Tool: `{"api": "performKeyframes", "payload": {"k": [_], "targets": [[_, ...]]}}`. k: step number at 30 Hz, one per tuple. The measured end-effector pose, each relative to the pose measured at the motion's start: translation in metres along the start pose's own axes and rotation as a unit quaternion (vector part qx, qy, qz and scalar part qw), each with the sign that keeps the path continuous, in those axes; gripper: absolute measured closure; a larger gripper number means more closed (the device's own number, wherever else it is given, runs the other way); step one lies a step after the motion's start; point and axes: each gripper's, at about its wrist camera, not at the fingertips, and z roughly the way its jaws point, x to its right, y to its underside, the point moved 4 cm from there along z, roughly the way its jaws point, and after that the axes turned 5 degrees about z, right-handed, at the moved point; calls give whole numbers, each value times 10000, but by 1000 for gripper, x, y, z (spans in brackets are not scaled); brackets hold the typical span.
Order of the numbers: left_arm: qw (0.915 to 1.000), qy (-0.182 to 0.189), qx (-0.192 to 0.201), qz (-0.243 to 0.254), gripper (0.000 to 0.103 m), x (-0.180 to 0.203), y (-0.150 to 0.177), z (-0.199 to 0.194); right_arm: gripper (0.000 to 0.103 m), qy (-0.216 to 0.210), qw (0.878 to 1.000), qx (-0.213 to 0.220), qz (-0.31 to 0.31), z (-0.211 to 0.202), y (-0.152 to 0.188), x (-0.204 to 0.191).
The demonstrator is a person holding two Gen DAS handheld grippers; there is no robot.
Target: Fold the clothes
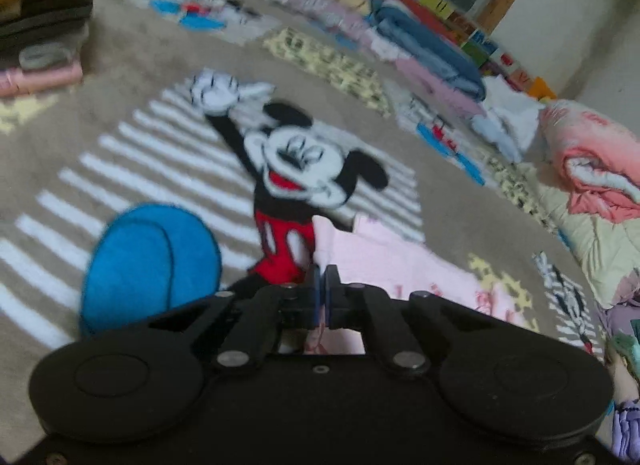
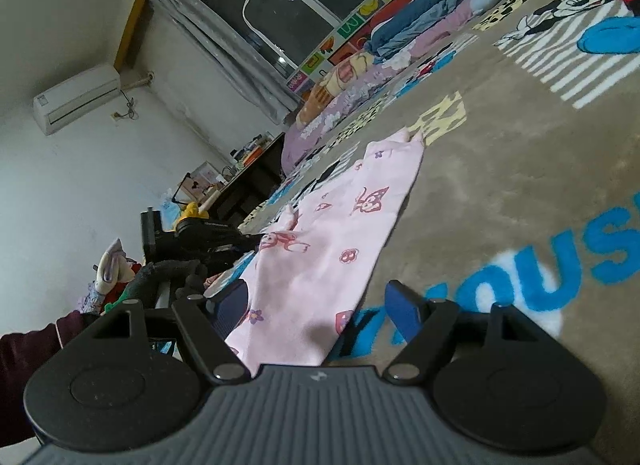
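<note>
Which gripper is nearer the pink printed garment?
Left. The left gripper is shut at the pink printed garment edge; the right gripper hangs open, straddling its near end.

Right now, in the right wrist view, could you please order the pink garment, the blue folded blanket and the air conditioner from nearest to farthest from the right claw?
1. Pink garment, lying between the open fingers of the right claw.
2. Blue folded blanket, far across the bed, under the window.
3. Air conditioner, high on the left wall; roughly as far as the blanket, too close to rank firmly.
</note>
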Motion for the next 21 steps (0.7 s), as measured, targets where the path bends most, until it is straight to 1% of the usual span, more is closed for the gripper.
{"api": "performKeyframes", "payload": {"k": [5, 9, 14, 18, 21], "targets": [[9977, -282, 364, 504, 103, -5, -10, -40, 28, -24, 10000, 29, 25, 0, 0, 1], [9945, -597, 497, 700, 103, -25, -13, -68, 28, -35, 10000, 50, 34, 1, 0, 1], [9919, -981, 604, 533, 103, -65, -14, -94, 28, -33, 10000, 70, 34, 2, -1, 2], [9904, -1139, 715, 317, 103, -95, -10, -114, 28, -57, 9999, 89, 47, 2, -1, 3], [9889, -1246, 777, 227, 103, -107, -2, -128, 28, -81, 9999, 102, 66, 2, -2, 5]]}}
